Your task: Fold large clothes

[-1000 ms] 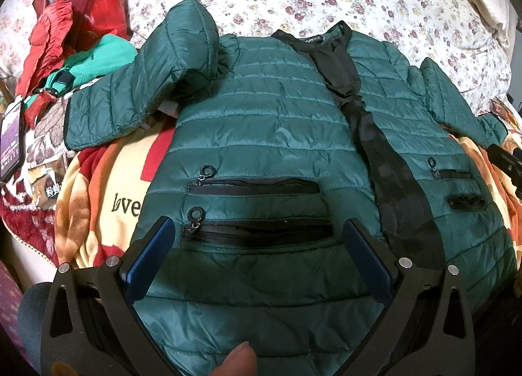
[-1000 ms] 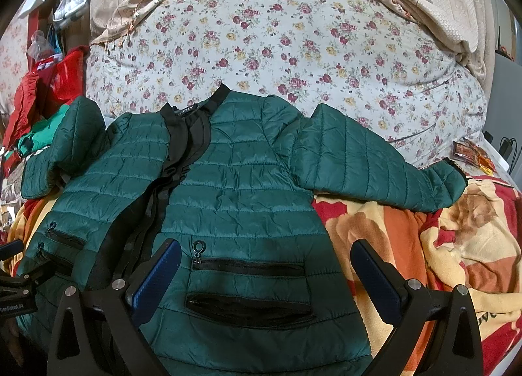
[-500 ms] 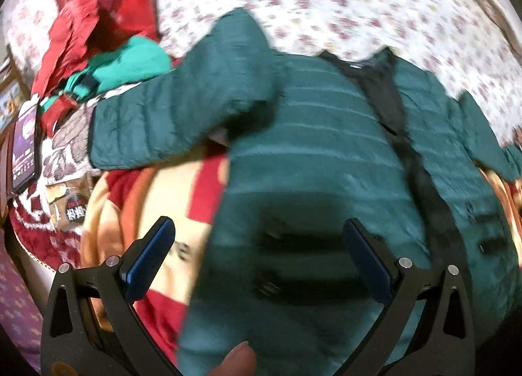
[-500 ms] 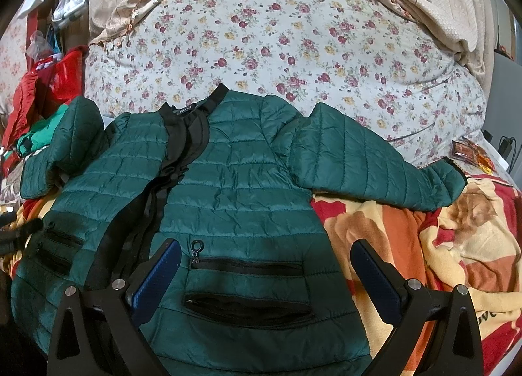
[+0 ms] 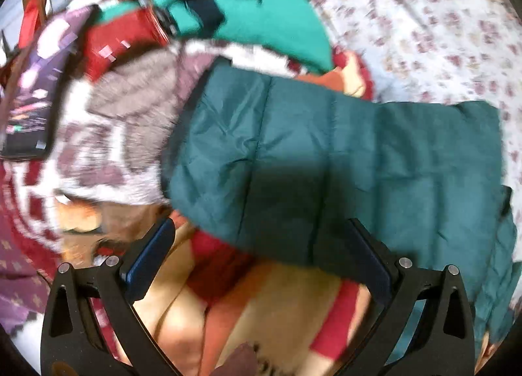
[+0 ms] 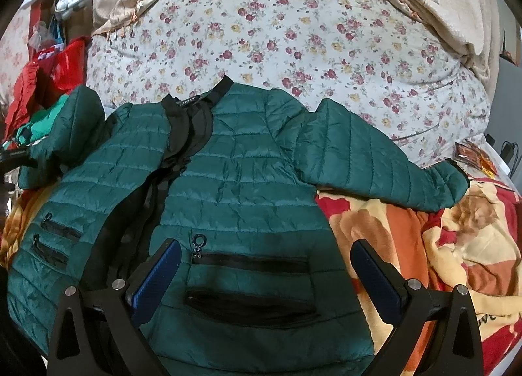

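A dark green quilted jacket [image 6: 241, 187] lies front-up on the bed, its black zip placket open down the middle. One sleeve [image 6: 375, 160] stretches out to the right; the other sleeve [image 5: 326, 160] lies out to the left. My left gripper [image 5: 261, 265] hangs open just above that left sleeve's lower edge, with nothing between its blue pads. My right gripper [image 6: 264, 278] stands open over the jacket's lower right front, above two black pocket zips, holding nothing.
The jacket rests on a red, orange and cream blanket [image 6: 440, 245] and a floral sheet [image 6: 293, 43]. Left of the sleeve lie a teal garment [image 5: 261, 17], red clothes [image 5: 124, 33] and a dark phone [image 5: 29, 108]. Small packets [image 6: 473, 157] sit at the far right.
My left gripper has swung left from over the jacket's front pockets to the left sleeve and come closer to it. The right gripper has hardly moved. Both stay open.
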A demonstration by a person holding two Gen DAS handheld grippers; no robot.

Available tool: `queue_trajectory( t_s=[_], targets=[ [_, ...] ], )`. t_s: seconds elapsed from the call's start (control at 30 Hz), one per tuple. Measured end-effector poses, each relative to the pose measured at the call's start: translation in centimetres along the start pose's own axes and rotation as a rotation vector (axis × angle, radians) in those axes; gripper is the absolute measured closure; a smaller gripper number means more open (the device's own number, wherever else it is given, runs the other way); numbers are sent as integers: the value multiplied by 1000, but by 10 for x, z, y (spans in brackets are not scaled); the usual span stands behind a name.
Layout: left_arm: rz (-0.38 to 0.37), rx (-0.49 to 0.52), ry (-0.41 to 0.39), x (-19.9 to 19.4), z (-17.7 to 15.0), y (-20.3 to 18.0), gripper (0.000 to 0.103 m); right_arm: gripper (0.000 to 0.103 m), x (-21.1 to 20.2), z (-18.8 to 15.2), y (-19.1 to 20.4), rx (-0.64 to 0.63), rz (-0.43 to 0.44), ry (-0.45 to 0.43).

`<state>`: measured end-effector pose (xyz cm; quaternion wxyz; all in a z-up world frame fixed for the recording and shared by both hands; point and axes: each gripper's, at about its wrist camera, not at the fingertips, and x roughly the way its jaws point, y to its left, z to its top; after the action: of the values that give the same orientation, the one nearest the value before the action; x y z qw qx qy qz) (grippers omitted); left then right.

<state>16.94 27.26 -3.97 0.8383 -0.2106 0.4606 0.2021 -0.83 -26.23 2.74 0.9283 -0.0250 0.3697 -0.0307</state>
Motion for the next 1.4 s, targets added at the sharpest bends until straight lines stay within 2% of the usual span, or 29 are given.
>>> queue_trajectory(
  t_s=[0.13,0.3,0.43,0.57,0.63,0.67,0.7,0.73,0.77,0.8,0.9,1.0,1.07,1.17,1.27,1.33,1.37,1.4],
  targets=[
    [-38,-59,73,32,0,-3,0,0,4,-2,-1,5,-10,22],
    [-15,-26,85,55,7,-11,0,0,12,-3,5,-20,-23,47],
    [-32,-59,67,53,-2,-1,0,0,16,-3,6,-25,-30,57],
    [-40,-35,27,45,-17,5,0,0,17,-3,5,-15,-28,59],
    [-48,-27,33,39,-23,10,1,0,17,-3,5,-14,-27,62],
    [-59,-44,23,33,-28,14,7,0,18,-3,5,-12,-26,64],
    [-67,-59,6,28,-30,19,23,0,18,-3,5,-11,-24,65],
    [-70,-58,-9,23,-32,21,34,0,18,-3,5,-9,-23,65],
    [-105,-43,-28,16,-30,22,69,0,17,-3,4,-8,-22,63],
    [-131,-32,-44,7,-27,22,76,0,18,-3,4,-7,-22,62],
    [-116,-2,-135,-22,-30,29,81,0,15,-2,1,13,-7,54],
    [-119,33,-220,-51,-23,39,81,0,10,0,-3,35,11,40],
    [-86,46,-271,-73,-23,48,80,0,6,1,-5,49,24,31],
    [-59,-11,-286,-88,-13,66,77,0,1,3,-7,58,36,19],
    [2,-63,-340,-103,1,82,77,0,-4,3,-9,51,33,12],
    [-15,-108,-364,-115,5,95,77,0,-7,2,-12,51,28,13],
    [-29,-116,-372,-118,8,97,79,0,-8,1,-14,54,28,16],
    [-40,-108,-376,-121,12,95,92,0,-8,0,-16,58,28,20]
  ],
)
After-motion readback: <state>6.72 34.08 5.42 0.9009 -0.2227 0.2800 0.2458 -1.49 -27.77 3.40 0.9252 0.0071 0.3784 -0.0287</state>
